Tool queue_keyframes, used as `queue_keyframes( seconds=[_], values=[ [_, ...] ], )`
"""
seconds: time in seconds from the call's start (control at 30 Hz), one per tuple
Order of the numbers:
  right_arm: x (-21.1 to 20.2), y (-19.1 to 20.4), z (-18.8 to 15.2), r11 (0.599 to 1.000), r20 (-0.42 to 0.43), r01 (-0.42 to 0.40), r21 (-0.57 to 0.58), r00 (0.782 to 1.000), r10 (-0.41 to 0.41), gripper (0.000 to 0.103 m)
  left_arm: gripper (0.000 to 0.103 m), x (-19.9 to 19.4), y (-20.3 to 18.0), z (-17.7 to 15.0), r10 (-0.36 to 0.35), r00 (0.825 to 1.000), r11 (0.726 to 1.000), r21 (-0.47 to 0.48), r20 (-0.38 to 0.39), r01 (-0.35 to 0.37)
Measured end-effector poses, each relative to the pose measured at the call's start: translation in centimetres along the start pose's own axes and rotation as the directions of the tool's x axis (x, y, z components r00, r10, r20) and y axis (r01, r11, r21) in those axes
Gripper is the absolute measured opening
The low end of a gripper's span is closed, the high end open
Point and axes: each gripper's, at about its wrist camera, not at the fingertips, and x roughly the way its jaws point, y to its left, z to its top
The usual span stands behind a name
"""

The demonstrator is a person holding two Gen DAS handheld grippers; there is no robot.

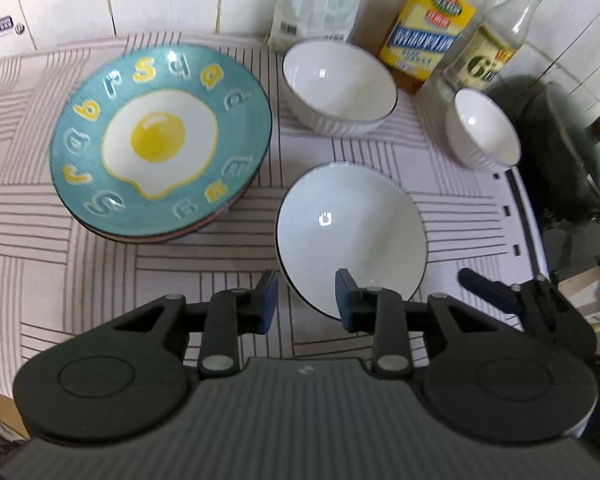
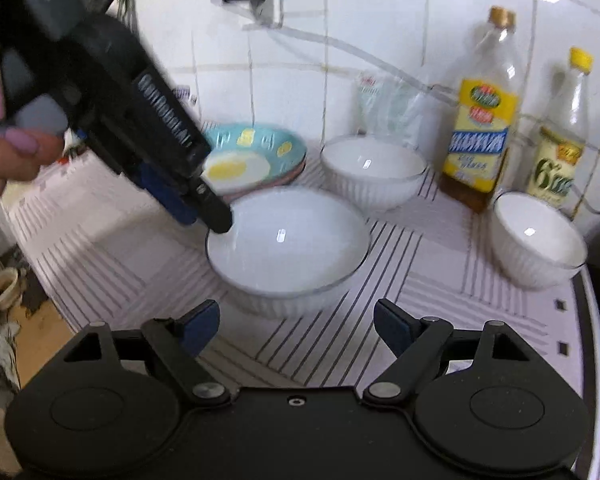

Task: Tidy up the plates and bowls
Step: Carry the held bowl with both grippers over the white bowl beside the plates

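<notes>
plates (image 1: 160, 136) left, bowls (image 1: 338, 84) right

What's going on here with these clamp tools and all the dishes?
A person is sorting dishes with a hand-held gripper in each hand. The left gripper straddles the near rim of the large white bowl, its jaws slightly apart and not clamping it. The right gripper hovers open just short of the same bowl. The fried-egg plate tops a stack on the striped tablecloth; two more white bowls wait by the bottles.

A counter under a white cloth with grey stripes (image 1: 80, 280) carried a stack of plates — teal, fried-egg-printed one on top (image 1: 160, 136) — beside three white ribbed ceramic bowls (image 1: 350, 236). Two glass bottles (image 1: 428, 28) and a clear plastic bag (image 1: 316, 0) stood along the tiled wall.
</notes>
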Motion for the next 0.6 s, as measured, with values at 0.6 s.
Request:
queue_keyframes(
  seconds=[0.6],
  values=[
    [-0.7,-4.5,7.2,0.942,0.024,0.000,0.336,1.000,-0.009,0.080,0.039,-2.5,-1.0,6.5,-0.021,0.997,0.987,0.159,0.080,0.008]
  ],
)
